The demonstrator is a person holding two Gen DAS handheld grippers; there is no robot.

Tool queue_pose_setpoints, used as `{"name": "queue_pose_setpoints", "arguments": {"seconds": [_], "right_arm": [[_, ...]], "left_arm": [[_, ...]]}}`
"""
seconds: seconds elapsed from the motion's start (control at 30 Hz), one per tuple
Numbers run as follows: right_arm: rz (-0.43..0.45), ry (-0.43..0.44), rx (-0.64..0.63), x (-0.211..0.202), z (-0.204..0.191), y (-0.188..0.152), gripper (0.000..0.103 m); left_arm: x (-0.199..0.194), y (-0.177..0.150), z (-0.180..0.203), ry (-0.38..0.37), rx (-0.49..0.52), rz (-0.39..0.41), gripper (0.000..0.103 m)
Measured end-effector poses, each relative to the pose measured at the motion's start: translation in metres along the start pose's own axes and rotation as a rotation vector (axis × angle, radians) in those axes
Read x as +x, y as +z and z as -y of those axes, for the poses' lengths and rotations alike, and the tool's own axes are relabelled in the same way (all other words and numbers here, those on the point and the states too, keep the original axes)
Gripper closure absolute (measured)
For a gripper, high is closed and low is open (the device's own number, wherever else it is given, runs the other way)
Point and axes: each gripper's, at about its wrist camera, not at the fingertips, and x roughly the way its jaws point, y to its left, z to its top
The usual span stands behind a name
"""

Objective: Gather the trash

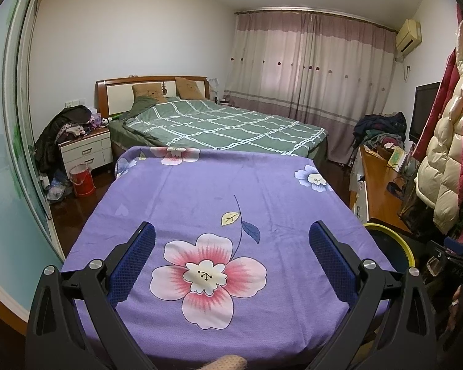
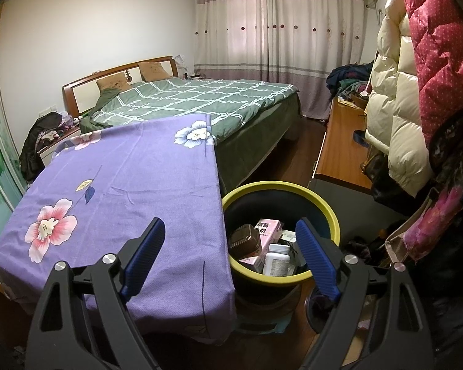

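A black bin with a yellow rim [image 2: 321, 199] stands on the floor at the right edge of a table under a purple flowered cloth [image 2: 132, 182]. Inside it lie a pink carton [image 2: 267, 226], a white bottle [image 2: 276, 260] and a brown ridged object [image 2: 245, 242]. My right gripper [image 2: 230, 231] hangs open above the bin's near left rim, nothing between its blue pads. My left gripper [image 1: 231, 234] stands open over the cloth [image 1: 219, 185], its fingers empty. The bin's rim [image 1: 407, 246] shows at the right of the left wrist view.
A bed with a green checked cover [image 1: 225, 123] lies beyond the table. A white nightstand [image 1: 86, 148] piled with clothes and a red bucket [image 1: 81, 180] stand at the left. A wooden sideboard [image 2: 339, 154] and hanging padded coats [image 2: 401, 108] crowd the right.
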Motion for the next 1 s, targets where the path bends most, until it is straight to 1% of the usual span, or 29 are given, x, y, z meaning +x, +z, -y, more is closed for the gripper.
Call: {"name": "queue_pose_setpoints", "arguments": {"seconds": [0.63, 1.0], "right_arm": [[-0.005, 0.000, 0.000, 0.0023, 0.0006, -0.0017, 0.021], [-0.007, 0.001, 0.004, 0.0029, 0.0004, -0.0010, 0.021]], "left_arm": [[0.0021, -0.0012, 0.0010, 0.005, 0.003, -0.003, 0.005], [0.0096, -0.0052, 0.0009, 0.005, 0.004, -0.025, 0.005]]}}
